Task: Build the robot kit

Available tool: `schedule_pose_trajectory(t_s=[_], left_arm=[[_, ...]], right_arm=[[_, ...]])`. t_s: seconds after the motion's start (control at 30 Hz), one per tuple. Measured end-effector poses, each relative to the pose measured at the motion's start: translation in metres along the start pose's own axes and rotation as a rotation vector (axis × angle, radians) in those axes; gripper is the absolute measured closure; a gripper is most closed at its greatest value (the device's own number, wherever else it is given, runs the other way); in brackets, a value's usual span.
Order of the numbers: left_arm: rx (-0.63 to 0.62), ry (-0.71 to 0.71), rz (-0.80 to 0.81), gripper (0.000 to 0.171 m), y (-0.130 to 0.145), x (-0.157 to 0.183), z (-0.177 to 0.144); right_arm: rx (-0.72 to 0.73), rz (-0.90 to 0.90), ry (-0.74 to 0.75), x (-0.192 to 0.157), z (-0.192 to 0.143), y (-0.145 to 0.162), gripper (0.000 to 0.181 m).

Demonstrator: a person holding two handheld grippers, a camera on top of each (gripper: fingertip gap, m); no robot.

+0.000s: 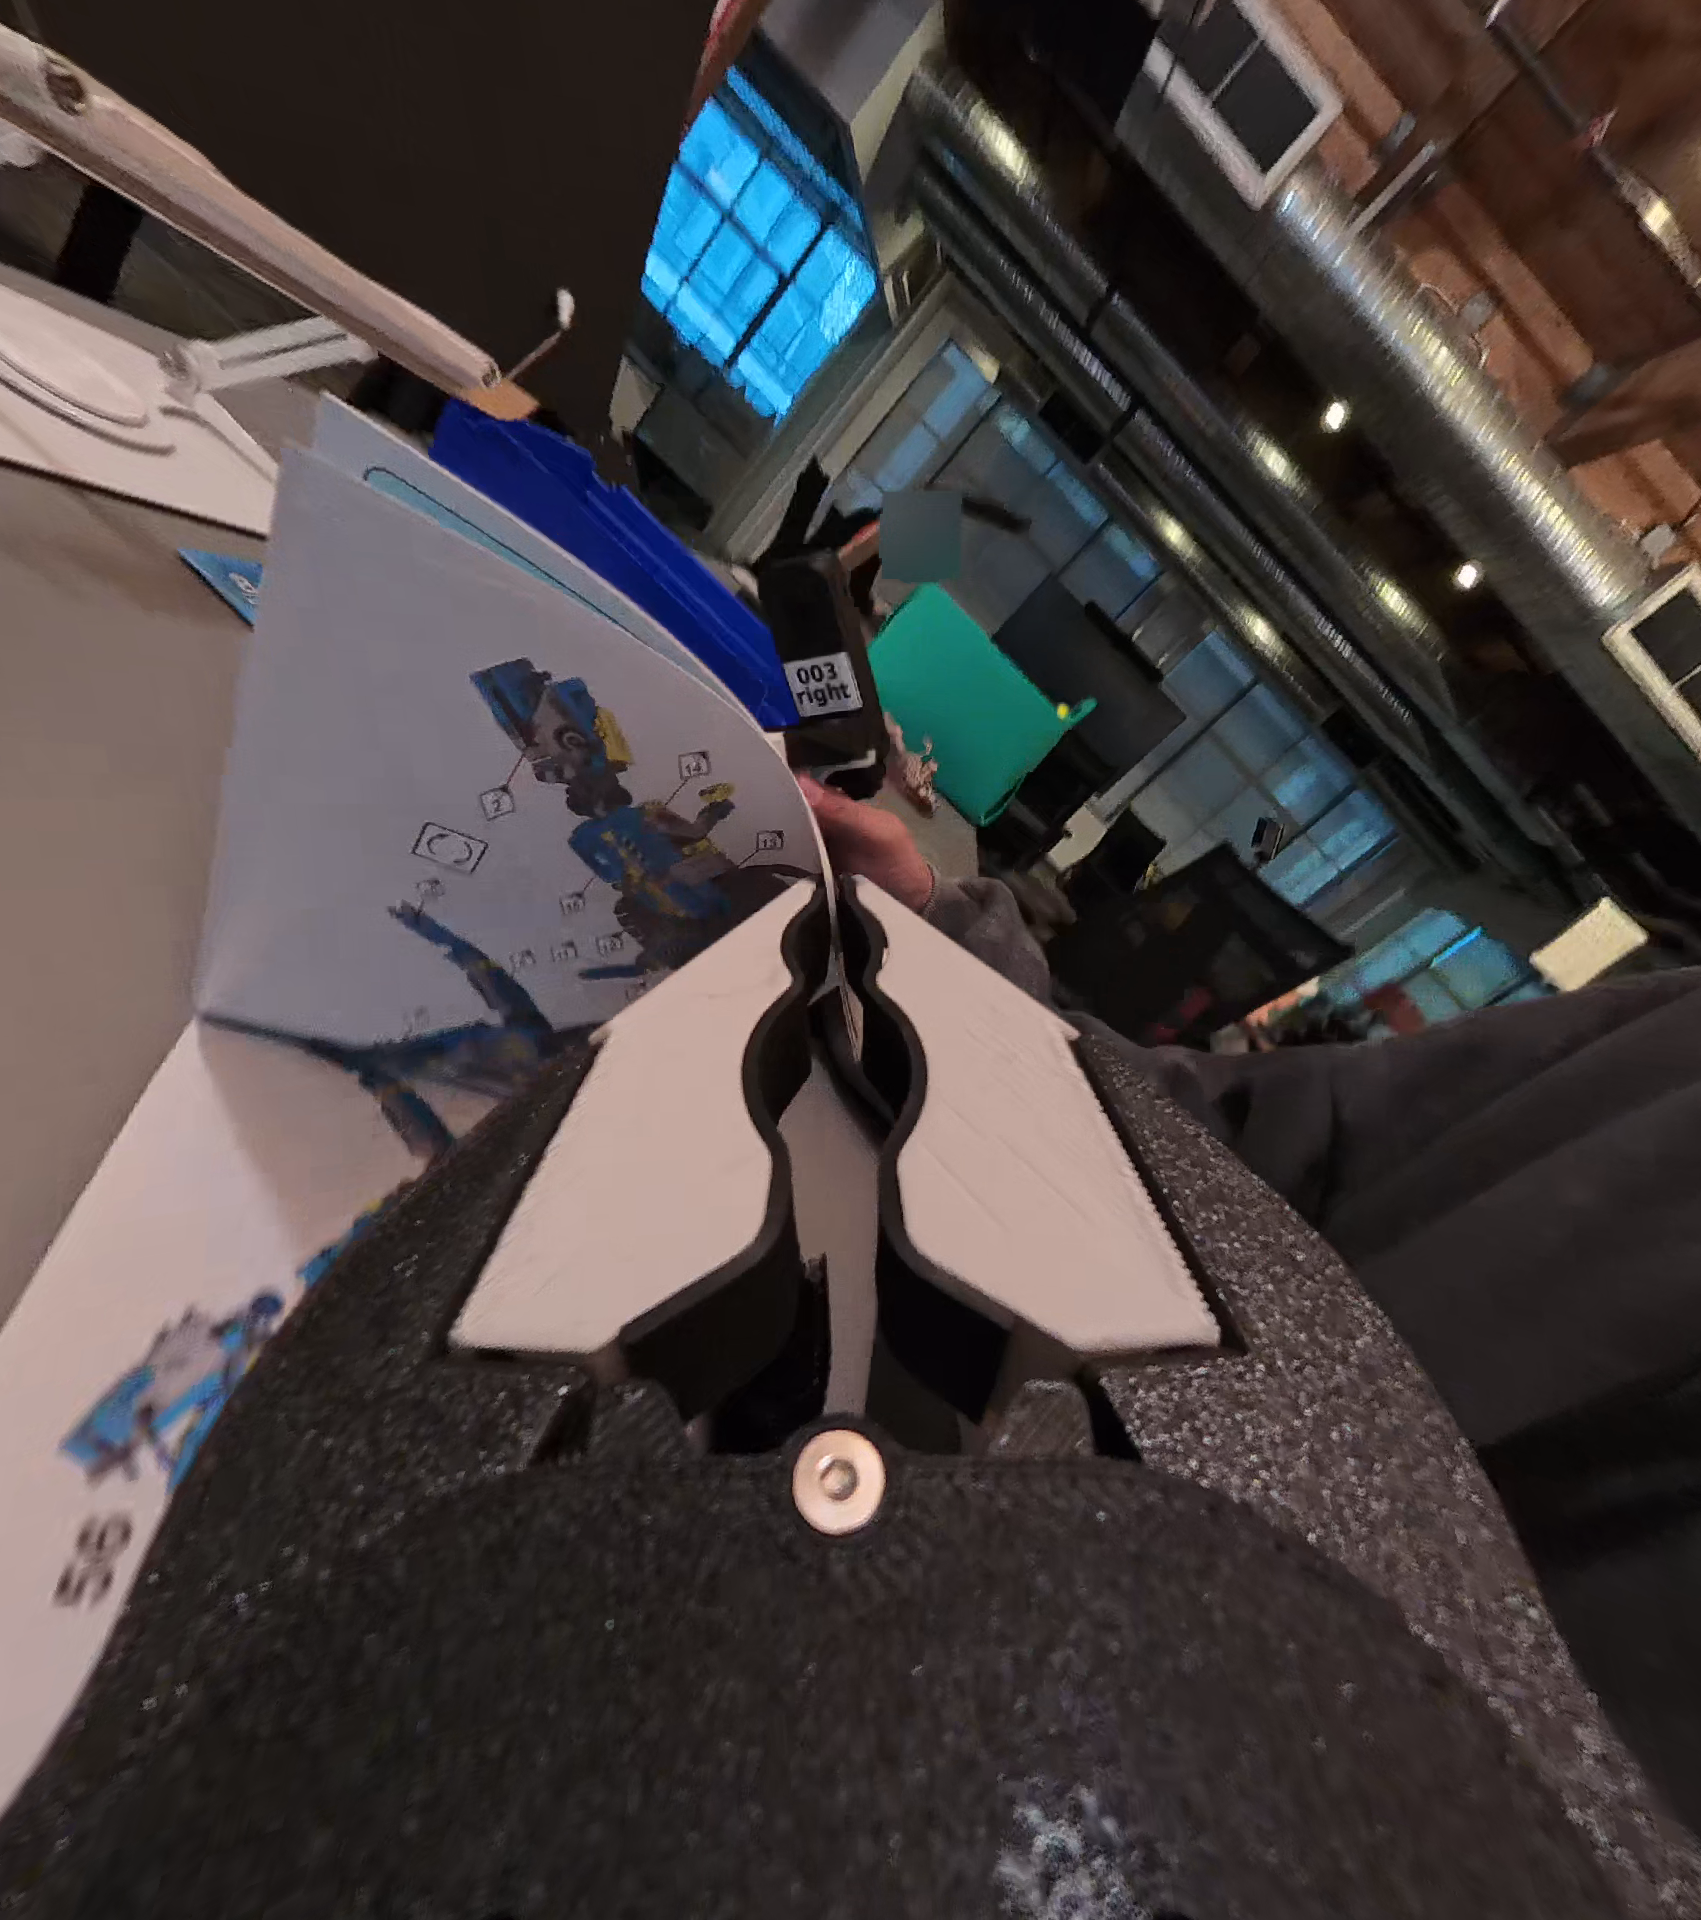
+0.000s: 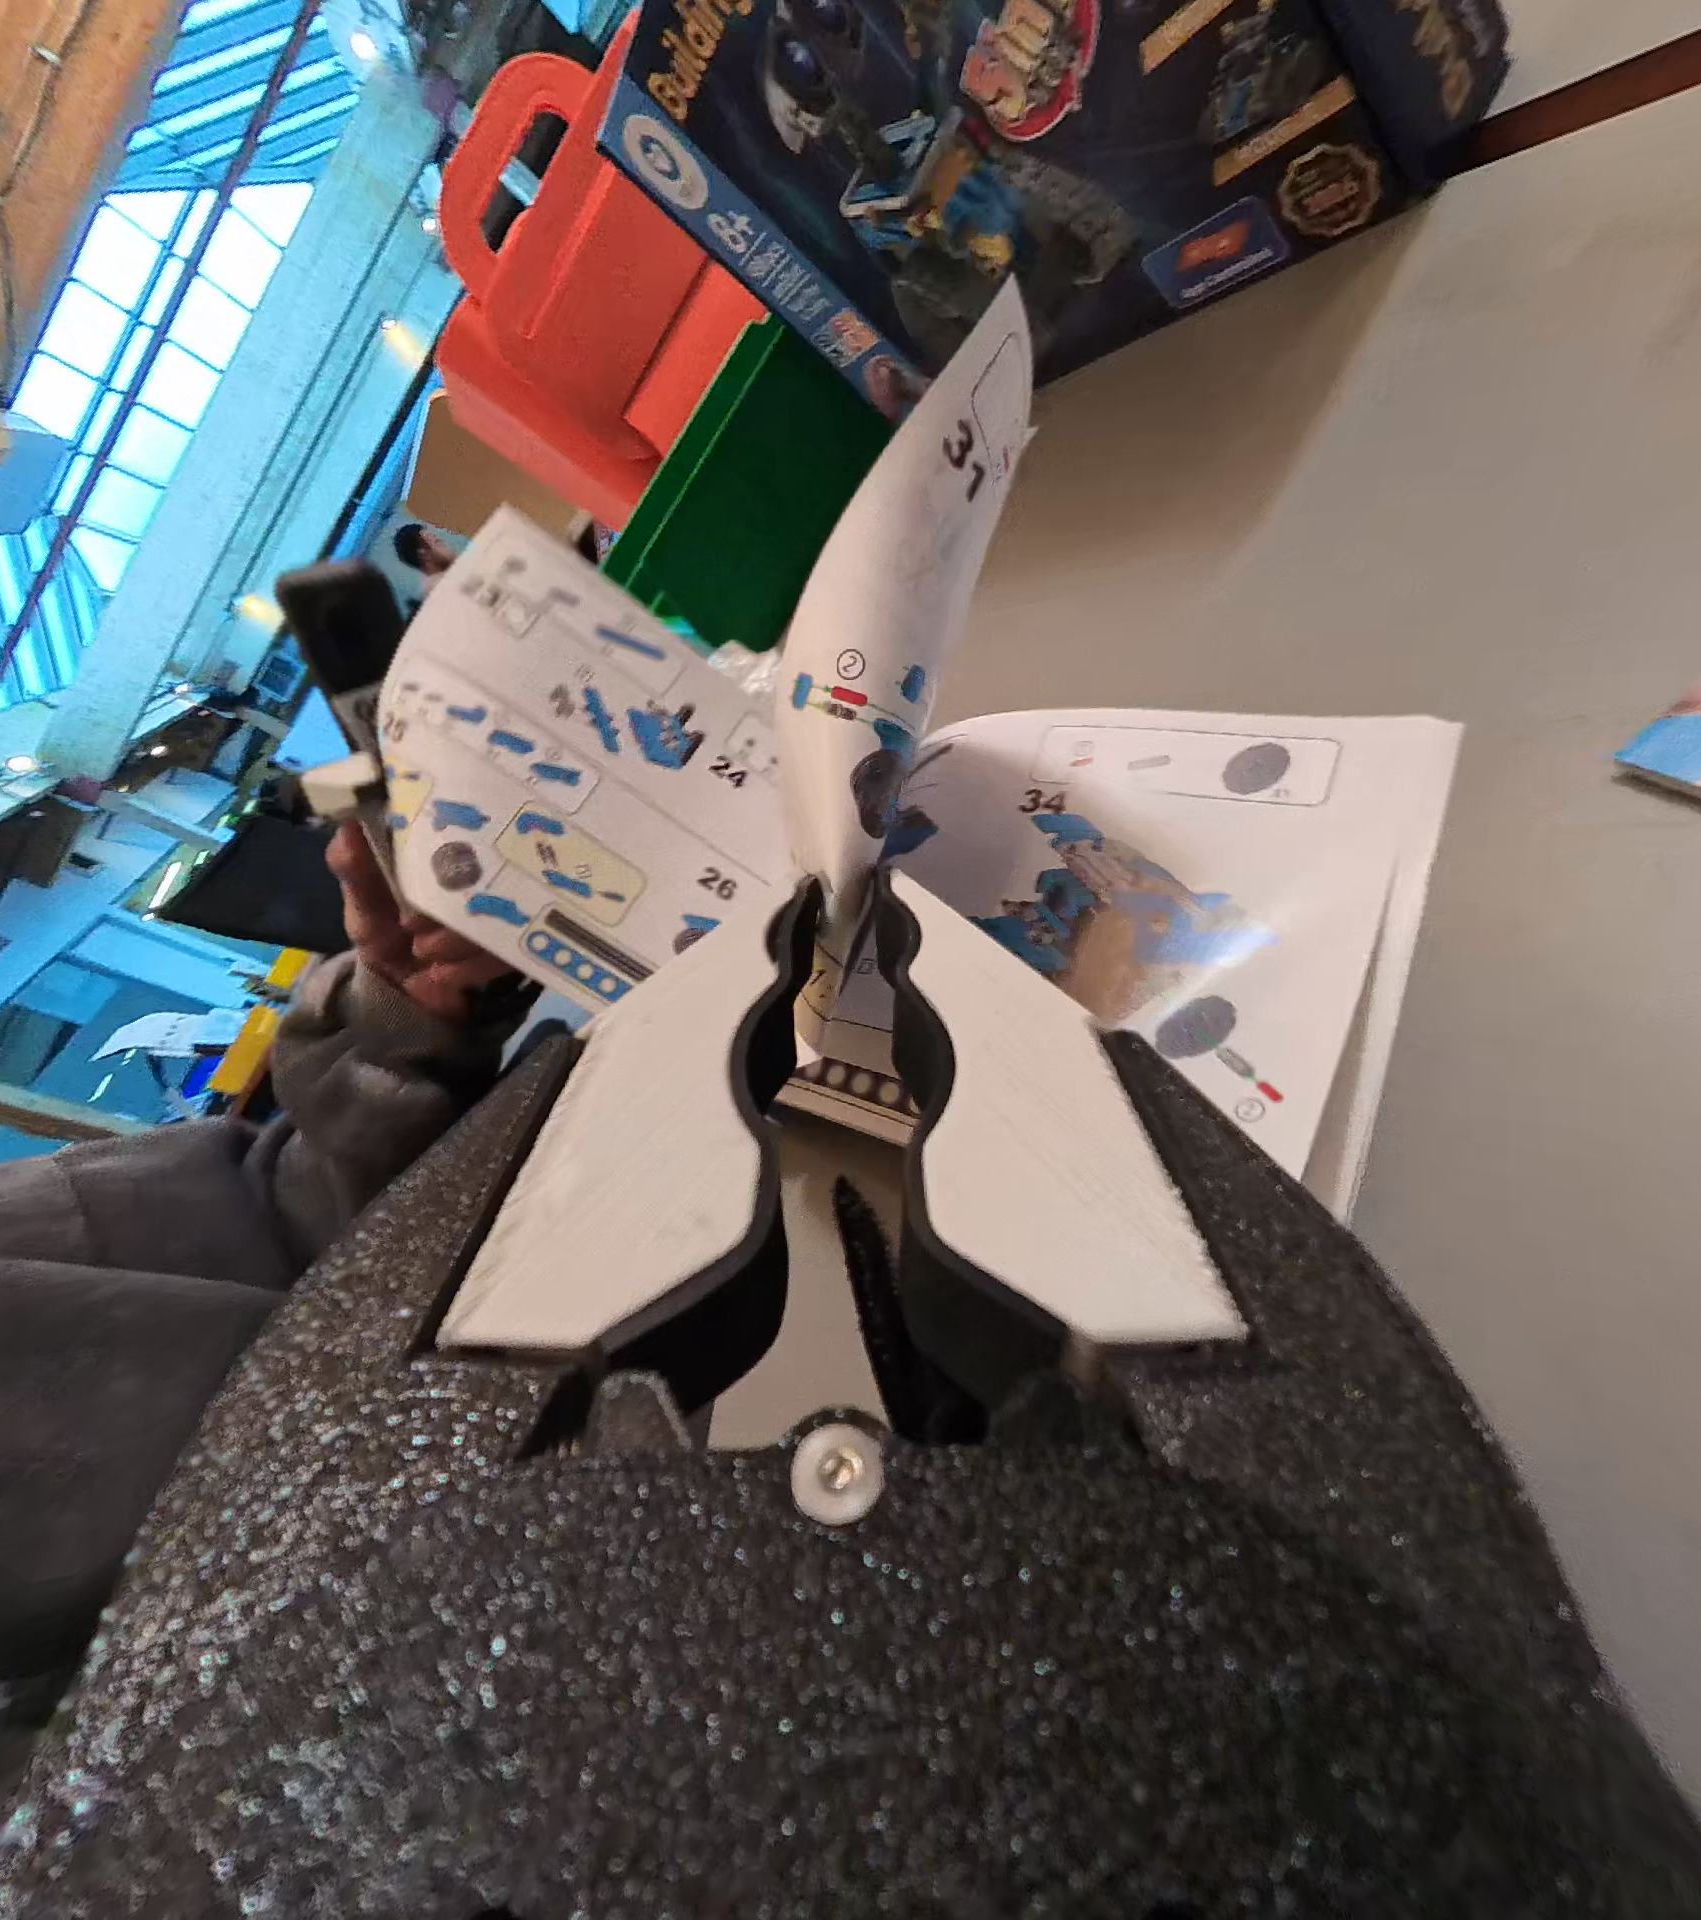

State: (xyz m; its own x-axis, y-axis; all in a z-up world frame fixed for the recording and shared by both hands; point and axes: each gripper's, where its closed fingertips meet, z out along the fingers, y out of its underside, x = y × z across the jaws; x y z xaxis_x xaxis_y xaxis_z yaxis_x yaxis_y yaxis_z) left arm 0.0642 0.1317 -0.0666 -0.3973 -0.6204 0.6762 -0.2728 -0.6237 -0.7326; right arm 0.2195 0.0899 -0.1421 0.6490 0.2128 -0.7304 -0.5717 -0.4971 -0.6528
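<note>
- Here, the instruction booklet (image 2: 1189, 883) lies open on the pale table (image 2: 1552, 520), some pages lifted and curling.
- My right claw (image 2: 844, 894) pinches one upright page at its lower edge.
- My left claw (image 1: 833, 894) is pressed together on another curved page (image 1: 472, 748).
- Beyond stand a dark toy box (image 2: 1085, 156), an orange case (image 2: 576, 301) and a green bin (image 2: 752, 488).

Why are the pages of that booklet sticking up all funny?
Both grippers are pinching them. The right gripper clamps a page of the instruction booklet so it bows upward, and the left gripper clamps another curled page. The rest lies flat on the table.
</note>
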Motion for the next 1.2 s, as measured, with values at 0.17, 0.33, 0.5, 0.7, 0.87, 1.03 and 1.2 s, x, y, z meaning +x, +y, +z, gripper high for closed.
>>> schedule_pose_trajectory(t_s=[0.17,0.33,0.5,0.7,0.87,1.03,1.2], left_arm=[[-0.228,-0.019,0.025,0.171,-0.002,-0.003,0.061],[-0.271,0.060,0.041,0.171,0.011,0.002,0.081],[-0.257,0.135,0.076,0.171,0.012,0.005,0.073],[-0.096,0.266,-0.044,0.171,0.012,0.005,0.069],[-0.091,0.257,0.003,0.171,0.013,0.007,0.070],[-0.095,0.245,-0.008,0.171,0.015,0.002,0.070],[-0.096,0.236,0.000,0.171,0.016,0.000,0.069]], right_arm=[[-0.013,-0.021,-0.052,-0.016,0.003,0.008,0.173],[0.013,0.018,-0.052,-0.031,-0.007,0.038,0.175],[0.005,-0.052,-0.072,-0.047,-0.004,0.049,0.174],[0.086,-0.032,-0.039,-0.036,-0.010,0.034,0.175],[0.103,-0.018,-0.029,-0.032,-0.013,0.031,0.175],[0.111,-0.009,-0.025,-0.031,-0.014,0.030,0.175],[0.109,-0.008,-0.027,-0.031,-0.014,0.030,0.175]])
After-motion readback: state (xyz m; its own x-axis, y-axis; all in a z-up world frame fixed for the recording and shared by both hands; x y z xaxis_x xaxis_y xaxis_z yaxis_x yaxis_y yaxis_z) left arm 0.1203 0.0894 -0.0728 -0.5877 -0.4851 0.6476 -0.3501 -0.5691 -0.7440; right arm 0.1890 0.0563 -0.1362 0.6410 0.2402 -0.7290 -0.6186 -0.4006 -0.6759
